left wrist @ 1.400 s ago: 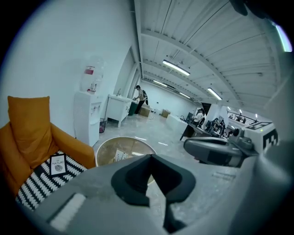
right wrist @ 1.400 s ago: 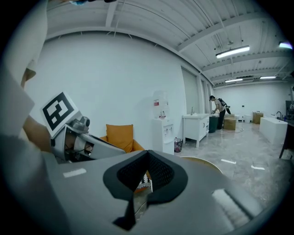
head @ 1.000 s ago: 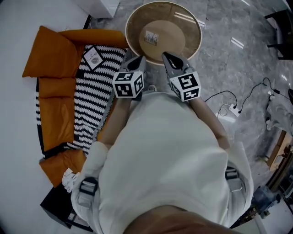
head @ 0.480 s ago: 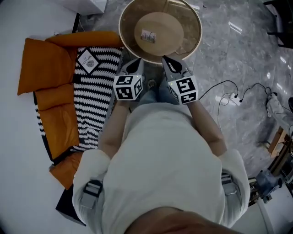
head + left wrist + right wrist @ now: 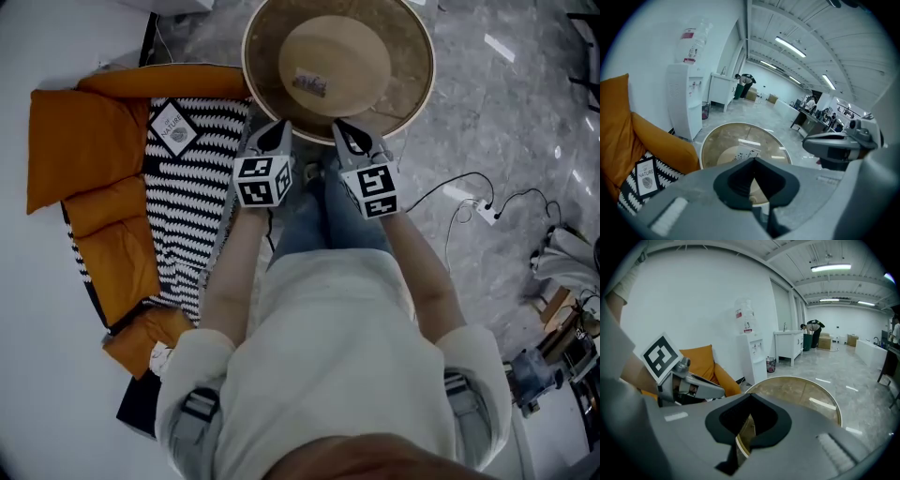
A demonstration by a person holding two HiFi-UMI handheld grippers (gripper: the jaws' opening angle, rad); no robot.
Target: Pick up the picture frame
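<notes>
A small pale picture frame (image 5: 309,83) stands near the middle of the round glass table (image 5: 417,89); in the left gripper view the frame (image 5: 743,153) shows just beyond my jaws. A second, dark-framed "NATURE" picture (image 5: 172,129) lies on the striped blanket (image 5: 187,211) to the left. My left gripper (image 5: 278,132) and right gripper (image 5: 346,130) hover side by side at the table's near rim, both shut and empty. In the left gripper view the left gripper (image 5: 758,186) points at the table; in the right gripper view the right gripper (image 5: 744,427) does the same.
An orange sofa (image 5: 89,202) carries the blanket, against a white wall. A white water dispenser (image 5: 684,105) stands behind the table. Cables and a power strip (image 5: 486,212) lie on the marble floor to the right. People work far off at the hall's back.
Both grippers have sunk together toward the table's near rim, still shut. The person's jeans now show below them, and the table sits larger in view.
</notes>
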